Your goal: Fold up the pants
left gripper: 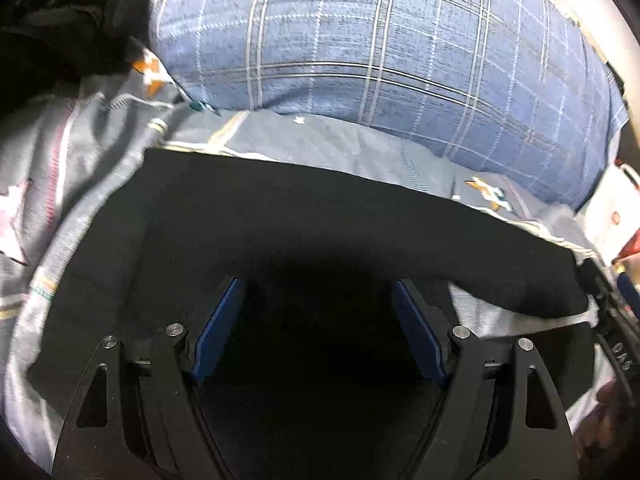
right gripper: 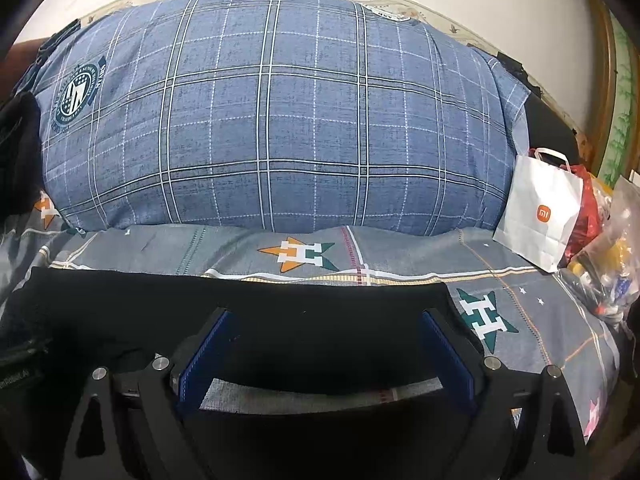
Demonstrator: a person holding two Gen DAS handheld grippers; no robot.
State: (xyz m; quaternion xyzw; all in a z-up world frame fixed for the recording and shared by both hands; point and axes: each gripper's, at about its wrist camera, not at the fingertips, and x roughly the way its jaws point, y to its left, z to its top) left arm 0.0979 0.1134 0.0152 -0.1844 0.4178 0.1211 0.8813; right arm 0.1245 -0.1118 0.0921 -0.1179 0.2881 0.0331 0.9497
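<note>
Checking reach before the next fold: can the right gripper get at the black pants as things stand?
Probably yes. The right gripper is open, its jaws wide apart just over the black pants, which lie flat on the bedsheet. Nothing sits between them; the pillow and the white bag are well clear.

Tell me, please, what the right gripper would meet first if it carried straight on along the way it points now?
Most likely the black pants, which lie right under the open right gripper on the sheet; the plaid pillow sits well beyond. Depth is uncertain.
</note>
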